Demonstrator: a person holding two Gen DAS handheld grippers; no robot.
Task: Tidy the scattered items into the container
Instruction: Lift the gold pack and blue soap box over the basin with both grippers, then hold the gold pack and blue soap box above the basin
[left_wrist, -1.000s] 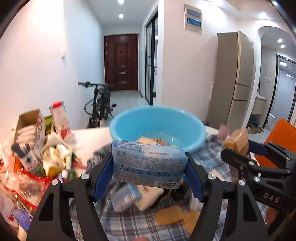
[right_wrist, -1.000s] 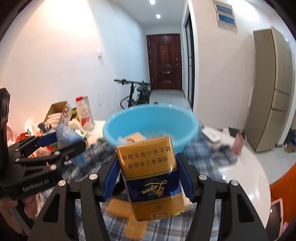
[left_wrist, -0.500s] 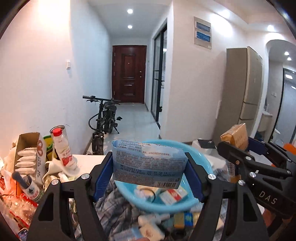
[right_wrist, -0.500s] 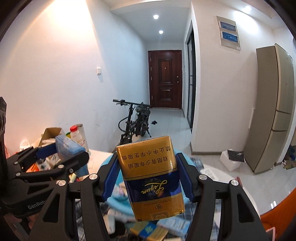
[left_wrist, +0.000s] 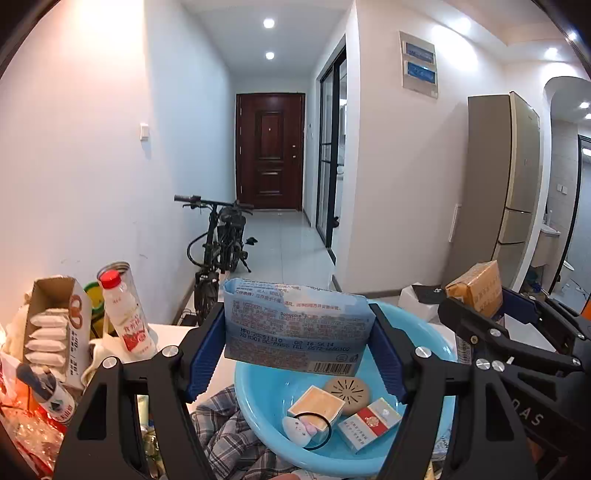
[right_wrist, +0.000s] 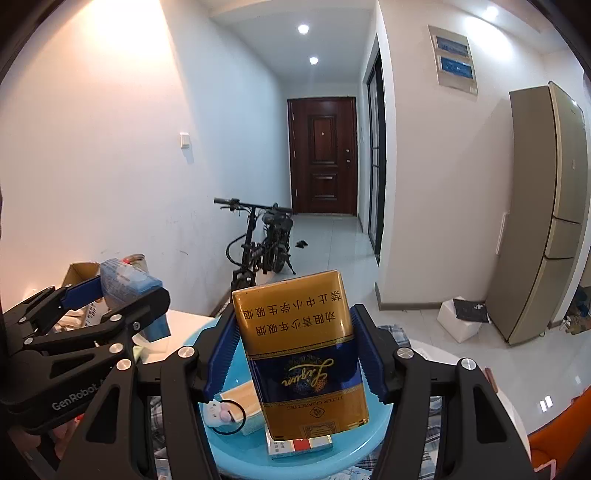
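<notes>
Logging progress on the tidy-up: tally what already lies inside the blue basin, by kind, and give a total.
In the blue basin:
Boxes: 2, tan-topped box and red-and-white pack
Round brown discs: 1
Black hair ties: 1
Small white-and-pink items: 1
Total: 5

White bench (left_wrist: 173, 332) bearing a plaid cloth (left_wrist: 225, 439) beneath a blue basin (left_wrist: 258, 402); at left, a milk bottle (left_wrist: 127, 317) and an open carton (left_wrist: 55, 325).
</notes>
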